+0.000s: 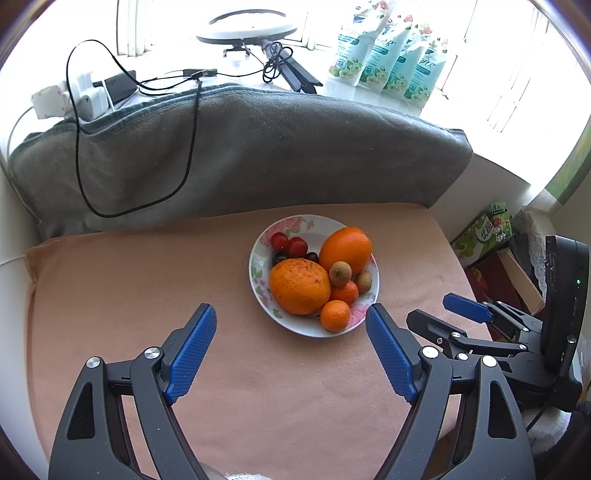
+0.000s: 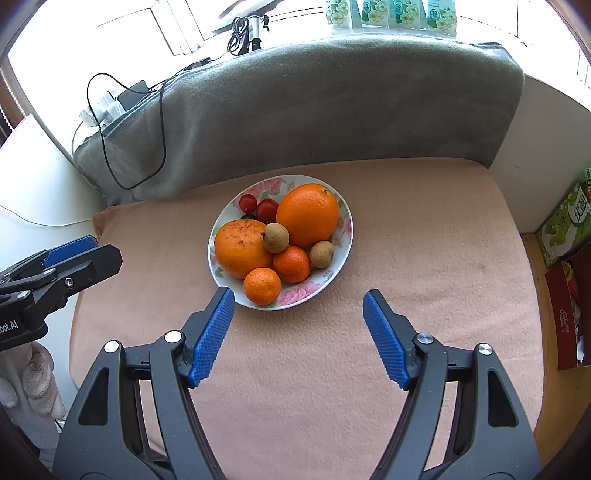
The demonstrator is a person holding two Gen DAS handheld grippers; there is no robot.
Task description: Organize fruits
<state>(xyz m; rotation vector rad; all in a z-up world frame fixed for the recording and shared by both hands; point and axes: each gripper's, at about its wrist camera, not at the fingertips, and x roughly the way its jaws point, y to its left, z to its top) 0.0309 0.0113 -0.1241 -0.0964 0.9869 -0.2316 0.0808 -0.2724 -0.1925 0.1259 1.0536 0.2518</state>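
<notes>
A floral plate (image 1: 258,258) (image 2: 345,221) sits on the pink cloth, full of fruit. It holds two big oranges (image 1: 300,286) (image 2: 307,214), two small mandarins (image 1: 335,315) (image 2: 262,286), two brown longans (image 1: 340,273) (image 2: 276,237), red cherry tomatoes (image 1: 279,241) (image 2: 248,202) and dark grapes (image 1: 280,256). My left gripper (image 1: 291,319) is open and empty, just short of the plate's near rim. My right gripper (image 2: 298,304) is open and empty at the plate's near rim. Each gripper shows in the other's view: the right (image 1: 439,314), the left (image 2: 99,251).
A grey folded blanket (image 1: 240,155) (image 2: 314,99) rises behind the pink cloth (image 1: 147,295) (image 2: 424,240). A black cable (image 1: 190,147) hangs over it from chargers (image 1: 85,94). A ring lamp (image 1: 246,27) and wipe packs (image 1: 388,55) stand on the sill. Boxes (image 2: 565,229) line the right side.
</notes>
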